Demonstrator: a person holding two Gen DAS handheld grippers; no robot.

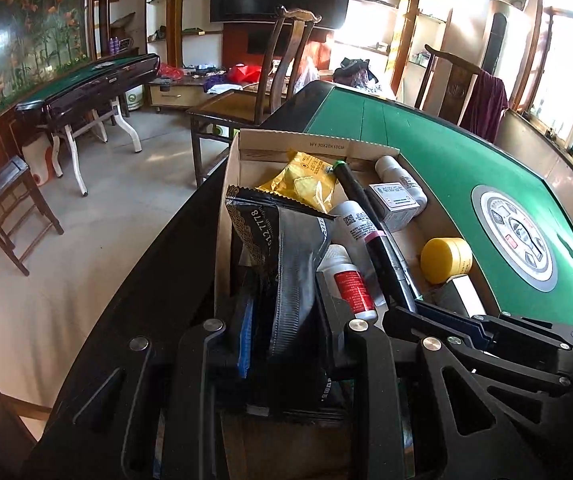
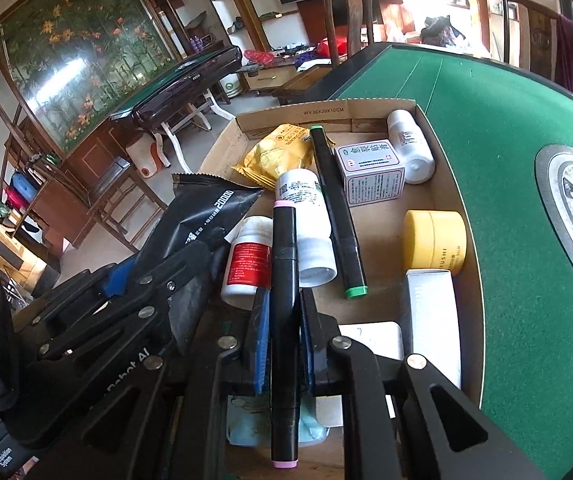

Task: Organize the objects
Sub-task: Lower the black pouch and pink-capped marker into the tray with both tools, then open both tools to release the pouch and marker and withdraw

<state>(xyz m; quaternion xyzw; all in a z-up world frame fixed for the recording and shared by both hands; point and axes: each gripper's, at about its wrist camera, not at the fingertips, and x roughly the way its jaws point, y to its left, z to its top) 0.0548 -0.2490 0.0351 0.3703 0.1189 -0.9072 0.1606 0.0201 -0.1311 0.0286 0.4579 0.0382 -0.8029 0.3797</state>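
An open cardboard box [image 1: 326,145] sits on the green table top [image 1: 466,152]. Over its near left corner my left gripper [image 1: 286,320] is shut on a black foil packet [image 1: 282,248], which stands up between the blue pads. In the right wrist view my right gripper [image 2: 285,304] is shut on a black marker with pink ends [image 2: 284,264], held lengthwise just above the box [image 2: 326,114] contents. The packet [image 2: 206,208] shows at the left of that view.
In the box lie a yellow snack bag [image 2: 278,152], a green-capped marker [image 2: 336,208], a red-label bottle [image 2: 246,260], two white bottles [image 2: 306,216], a small white carton [image 2: 370,176], a yellow jar [image 2: 434,240] and a white box [image 2: 432,320]. Chairs [image 1: 282,64] stand behind the table.
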